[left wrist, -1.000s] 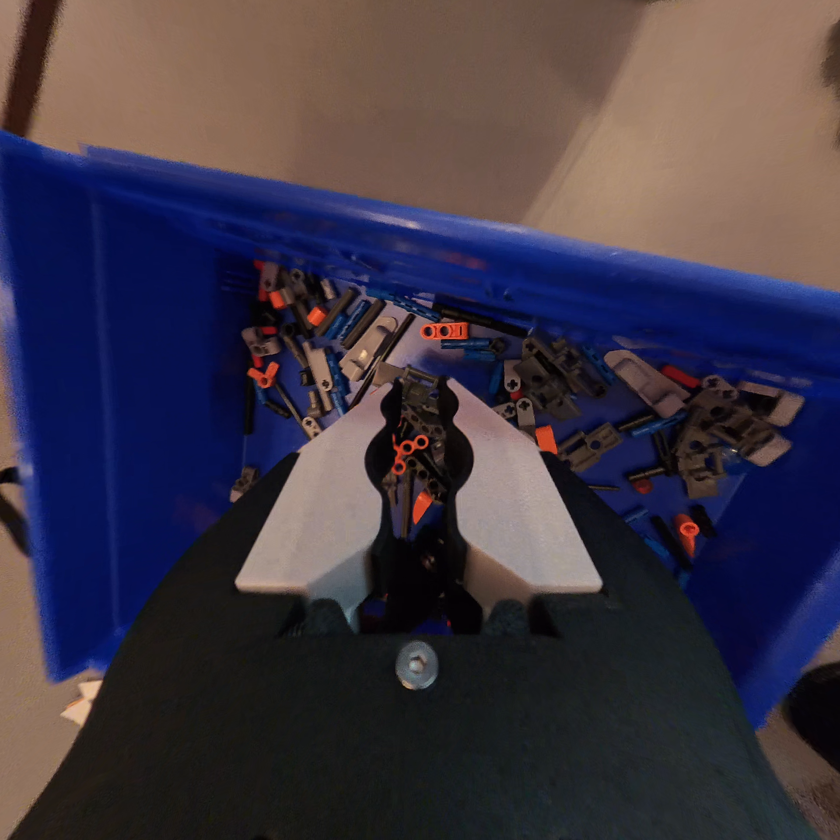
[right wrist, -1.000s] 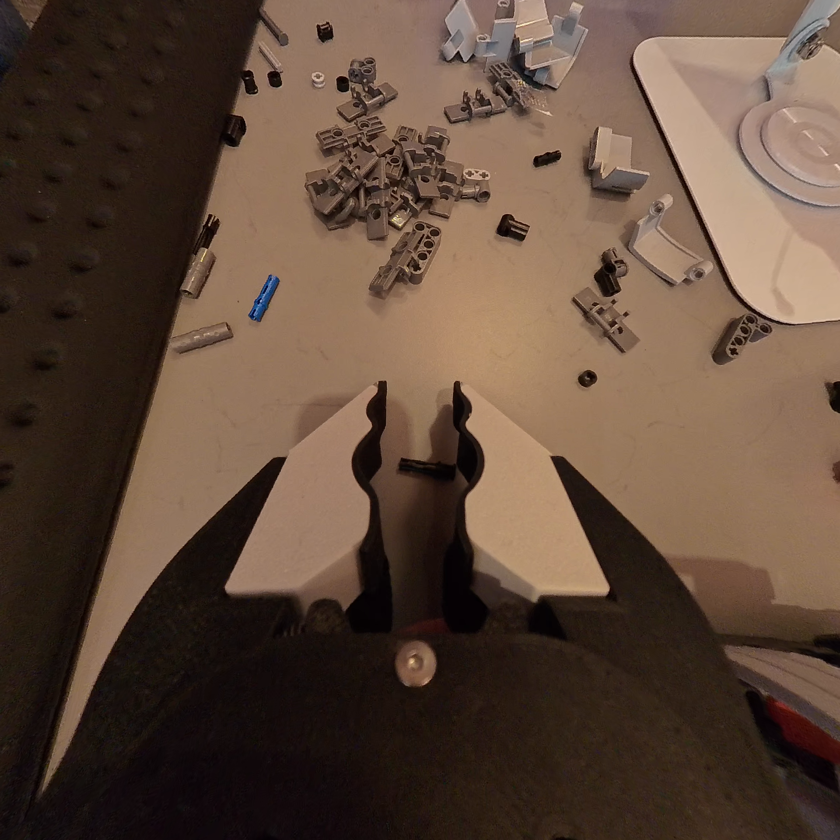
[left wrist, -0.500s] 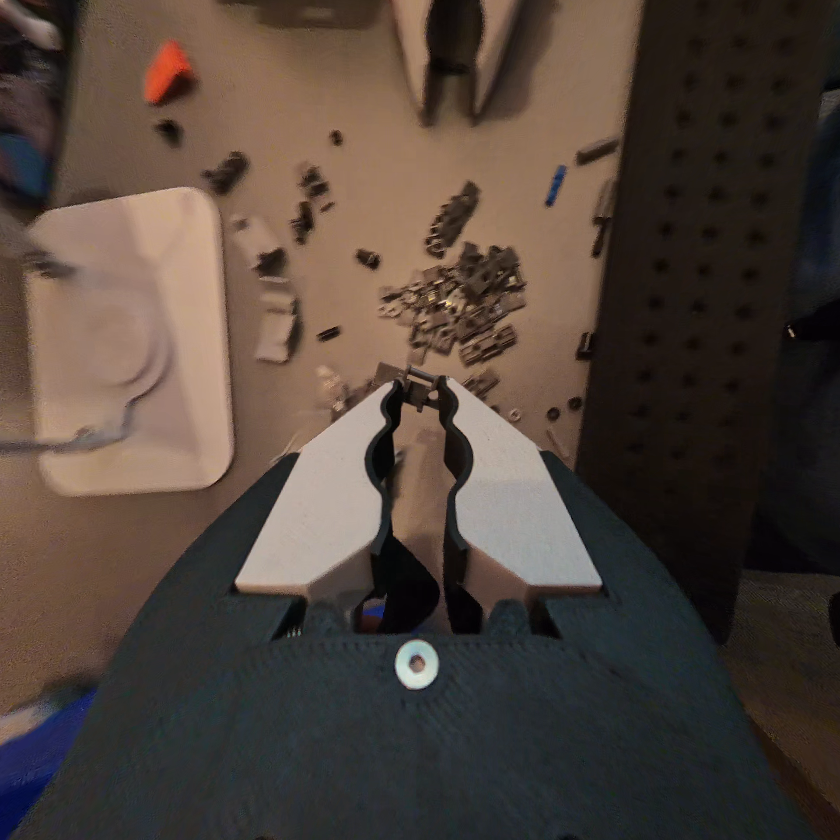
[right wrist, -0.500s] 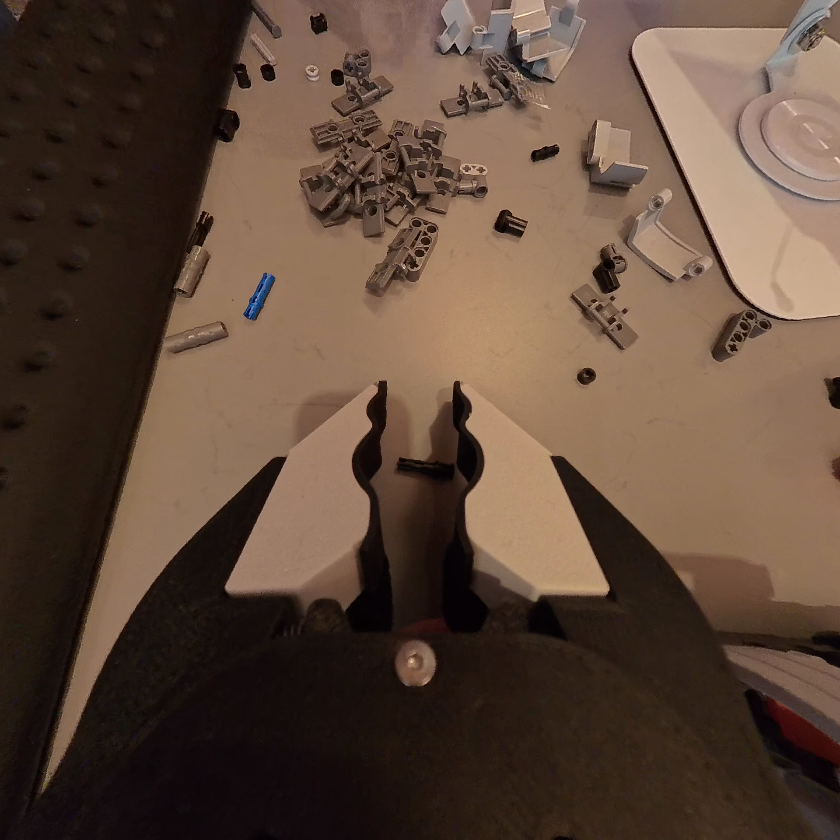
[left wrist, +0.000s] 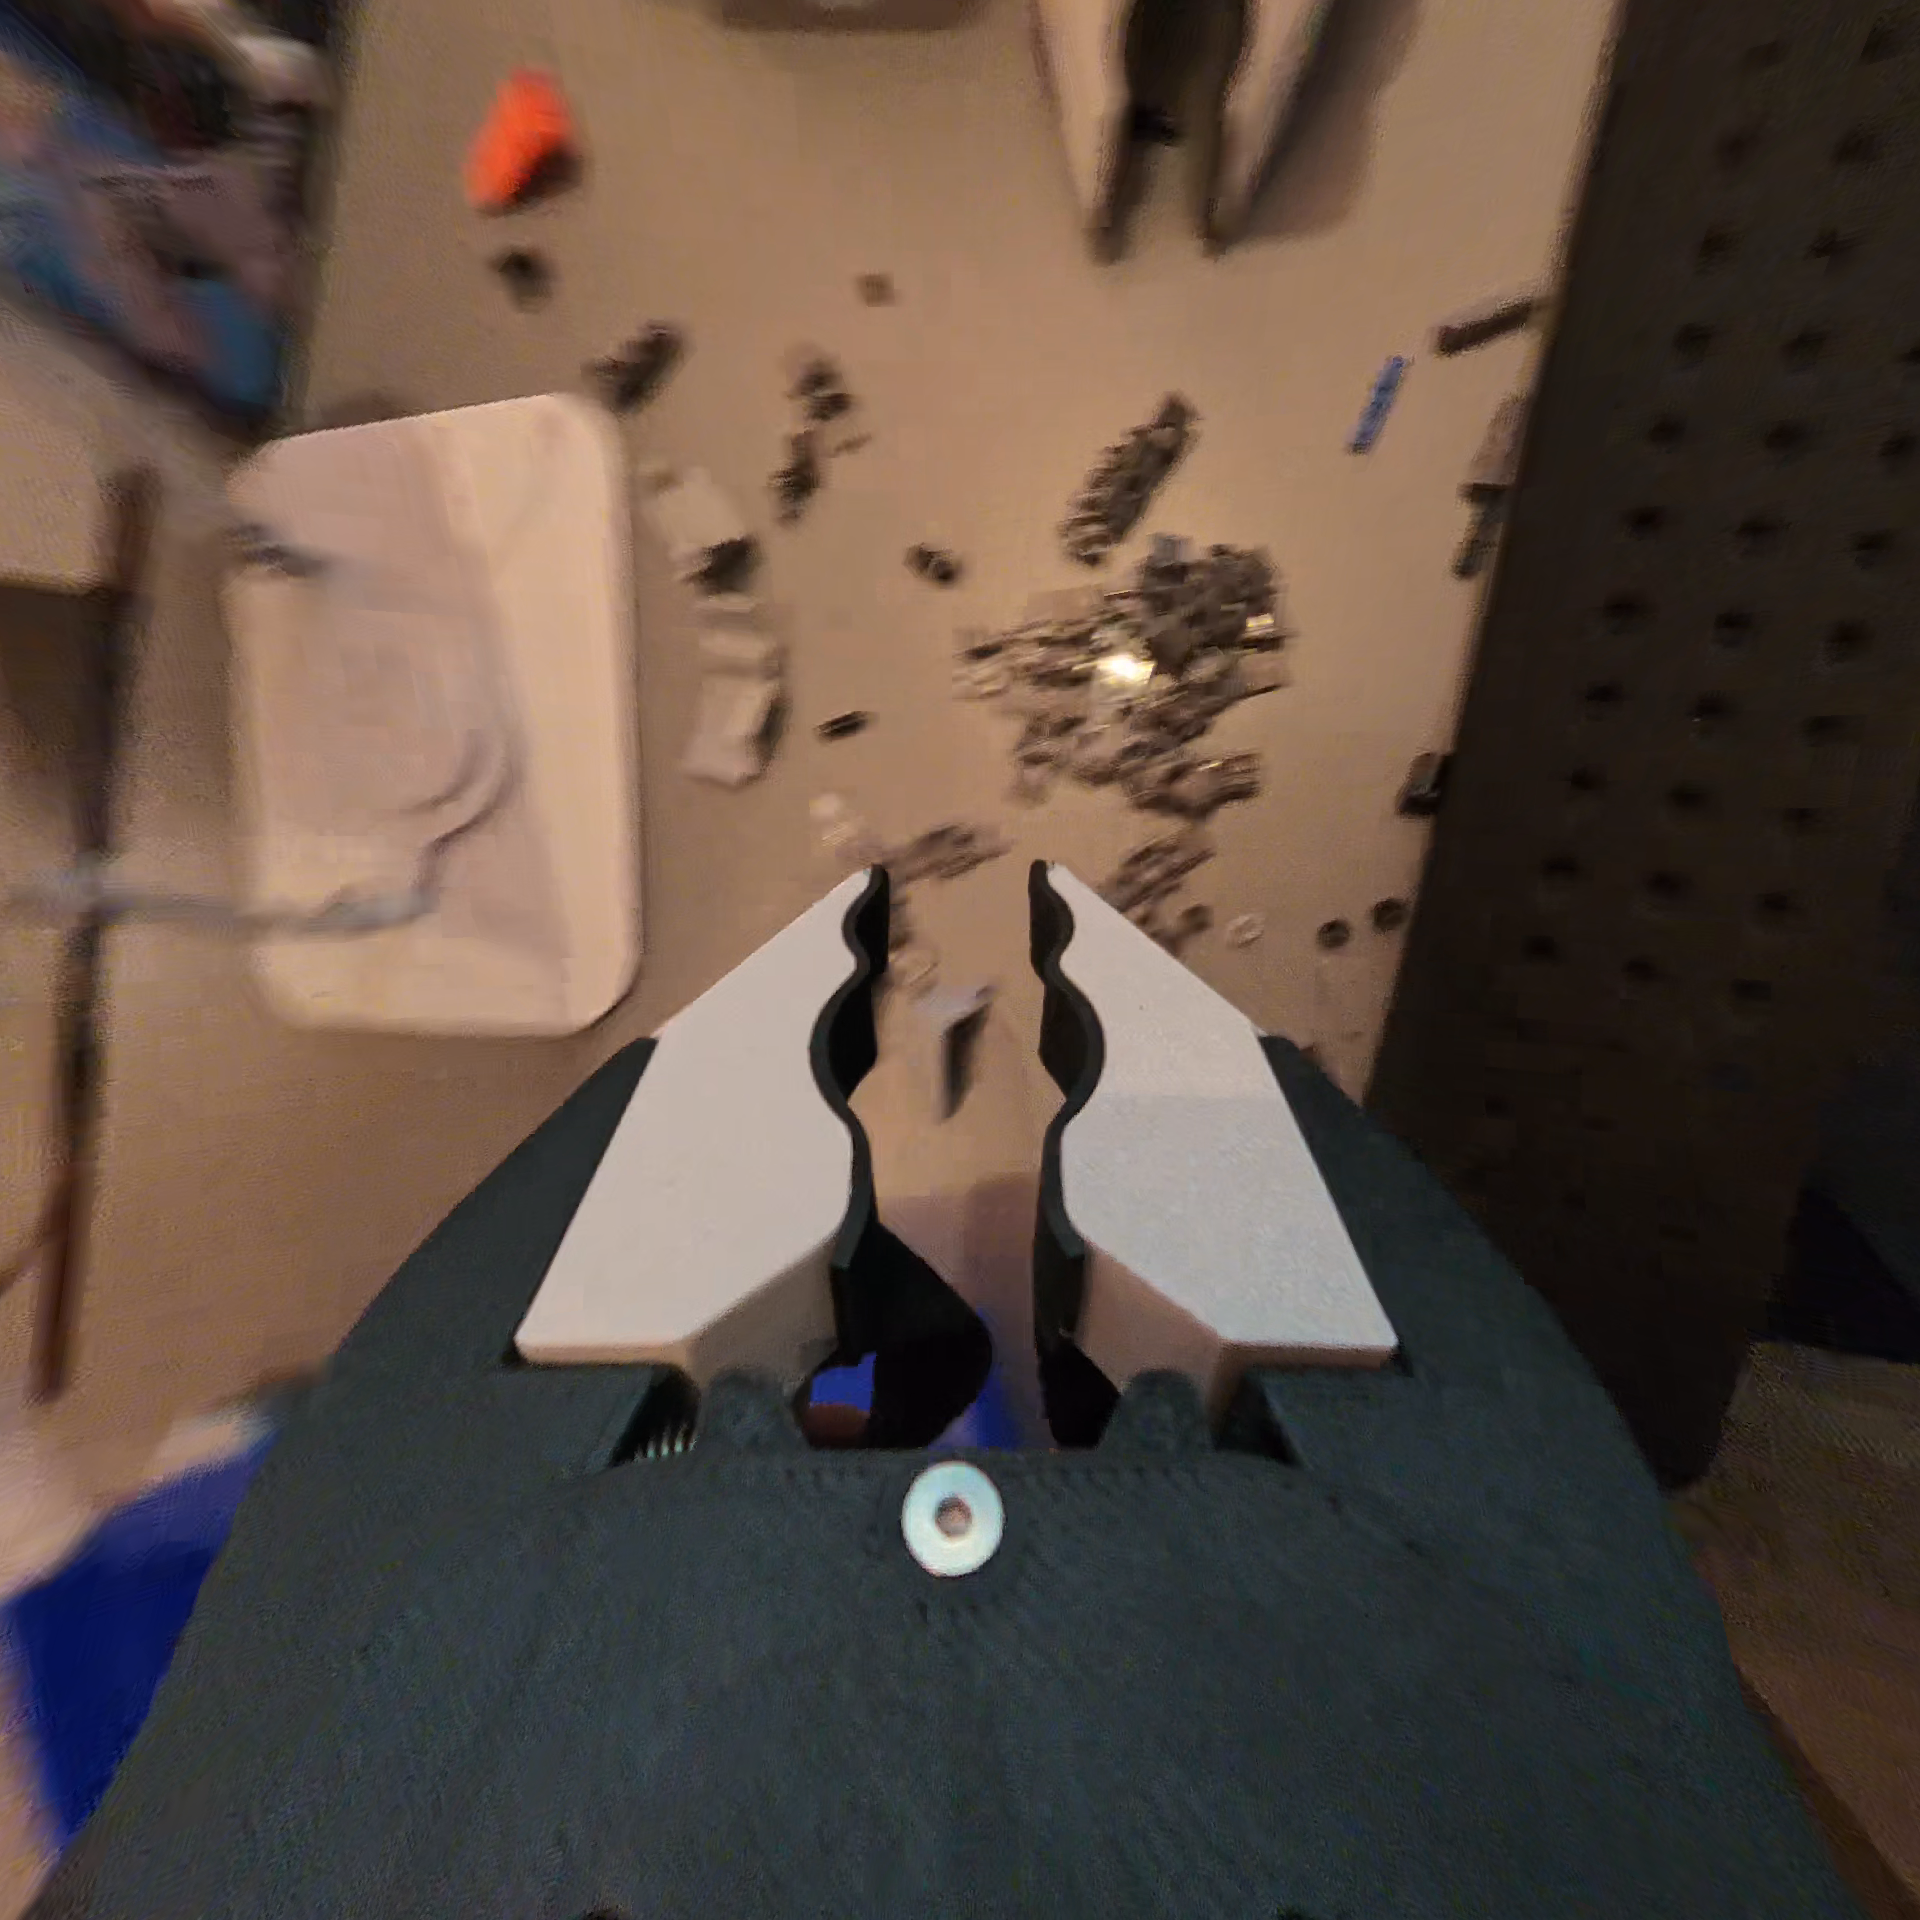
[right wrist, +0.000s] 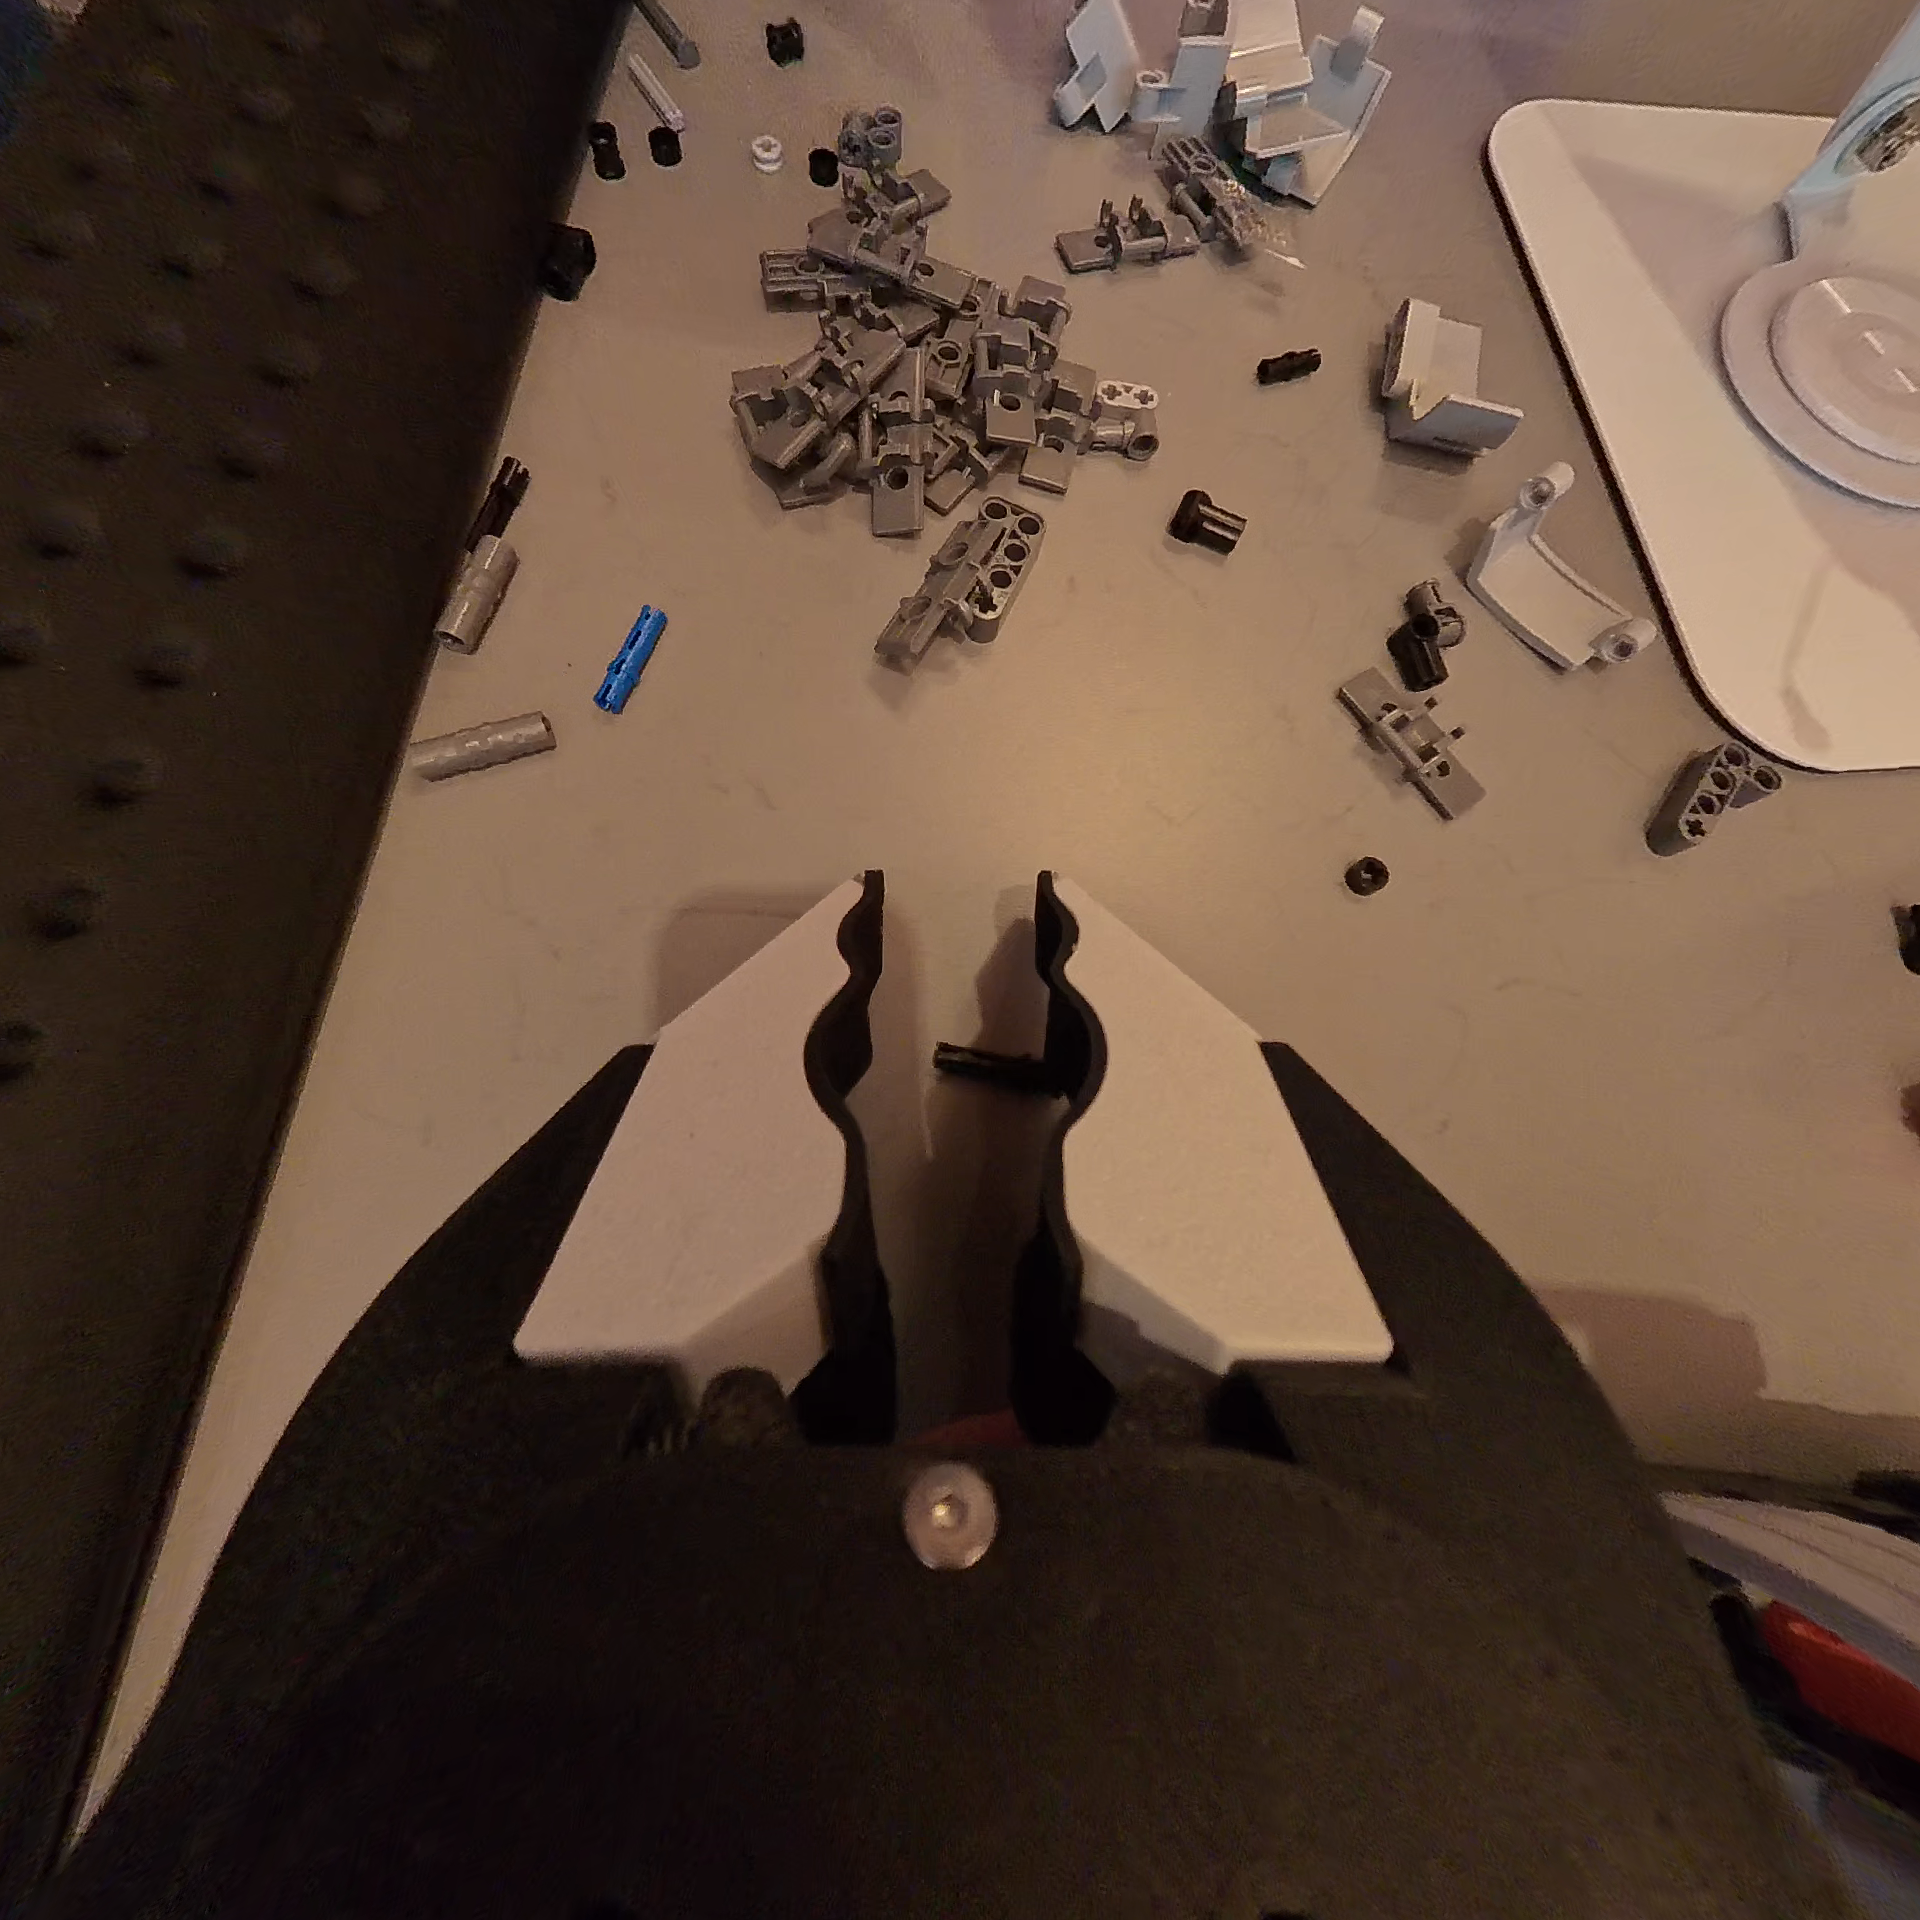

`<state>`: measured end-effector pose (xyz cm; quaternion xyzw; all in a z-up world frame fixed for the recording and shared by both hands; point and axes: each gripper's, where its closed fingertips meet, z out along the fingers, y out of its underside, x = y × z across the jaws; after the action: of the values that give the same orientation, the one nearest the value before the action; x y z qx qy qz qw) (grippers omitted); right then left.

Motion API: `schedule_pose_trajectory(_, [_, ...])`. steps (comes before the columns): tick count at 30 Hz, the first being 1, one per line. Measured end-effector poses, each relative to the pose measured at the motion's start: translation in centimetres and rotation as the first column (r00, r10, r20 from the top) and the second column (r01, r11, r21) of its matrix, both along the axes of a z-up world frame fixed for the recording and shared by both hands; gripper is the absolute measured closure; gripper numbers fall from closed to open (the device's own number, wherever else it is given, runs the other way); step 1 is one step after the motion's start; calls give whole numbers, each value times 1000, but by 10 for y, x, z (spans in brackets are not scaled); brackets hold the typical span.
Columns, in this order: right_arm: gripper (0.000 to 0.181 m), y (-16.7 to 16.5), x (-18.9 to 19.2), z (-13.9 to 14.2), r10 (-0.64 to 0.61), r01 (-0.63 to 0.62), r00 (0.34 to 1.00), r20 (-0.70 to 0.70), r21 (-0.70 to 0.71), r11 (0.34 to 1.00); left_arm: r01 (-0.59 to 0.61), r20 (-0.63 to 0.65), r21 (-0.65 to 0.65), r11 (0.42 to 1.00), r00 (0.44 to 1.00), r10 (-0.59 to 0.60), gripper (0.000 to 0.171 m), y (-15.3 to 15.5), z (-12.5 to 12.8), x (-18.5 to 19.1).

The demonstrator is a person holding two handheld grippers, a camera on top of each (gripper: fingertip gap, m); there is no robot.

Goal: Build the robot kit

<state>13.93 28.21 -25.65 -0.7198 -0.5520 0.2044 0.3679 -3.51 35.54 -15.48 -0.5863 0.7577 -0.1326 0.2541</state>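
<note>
Bench (right wrist: 1039, 790) surface is grey-tan and scattered with small plastic building pieces. The right tool (right wrist: 961, 888) sits low over it with its jaws parted; a small black pin (right wrist: 987, 1058) lies crosswise in the gap, one end against the inner face of the right-hand finger and clear of the left-hand one. Whether the pin rests on the bench or clings to that finger cannot be told. Ahead of this tool lies a heap of grey connector pieces (right wrist: 925, 405), with a grey beam (right wrist: 971, 577) just beside its near edge. A blue pin (right wrist: 629, 658) and a grey tube (right wrist: 481, 745) lie to the left, near a black studded panel (right wrist: 208, 520). A white tray (right wrist: 1621, 436) occupies the right side, with pale panel pieces (right wrist: 1231, 104) near the far edge.

The left tool (left wrist: 956, 883) is released, jaws apart and holding nothing. Its view is motion-blurred. A small grey piece (left wrist: 956, 1023), smeared by blur, shows in the gap between the fingers; its position cannot be told. Beyond it the same heap (left wrist: 1143, 675), the tray (left wrist: 436, 727), the black panel (left wrist: 1683, 623) and an orange piece (left wrist: 514, 151) appear. The right tool (left wrist: 1179, 135) shows at the top edge.
</note>
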Motion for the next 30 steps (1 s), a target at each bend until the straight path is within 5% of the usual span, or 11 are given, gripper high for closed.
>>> schedule_pose_trajectory(3, [154, 0, 0, 0, 2, -2, 1000, 3, -3, 1000, -218, 133, 60, 974, 969, 209, 153, 58, 62, -46])
schedule_pose_trajectory(5, [154, 0, 0, -1, 2, -2, 1000, 5, -5, 1000, -378, 172, 76, 923, 917, 361, 153, 101, 78, -82])
schedule_pose_trajectory(10, [154, 0, 0, -2, -1, 1, 1000, 15, 0, 1000, -591, -25, -27, 806, 806, 591, 150, 153, 6, -146])
schedule_pose_trajectory(16, [154, 0, 0, -2, 1, -1, 1000, 16, 2, 1000, -681, -205, -140, 719, 730, 652, 146, 155, -76, -166])
schedule_pose_trajectory(23, [154, -1, 0, -2, 6, -6, 1000, 13, 0, 1000, -683, -238, -154, 714, 727, 644, 144, 151, -99, -160])
schedule_pose_trajectory(30, [154, -1, 0, -2, 8, -8, 1000, 13, 0, 1000, -673, -222, -144, 726, 737, 638, 163, 151, -100, -158])
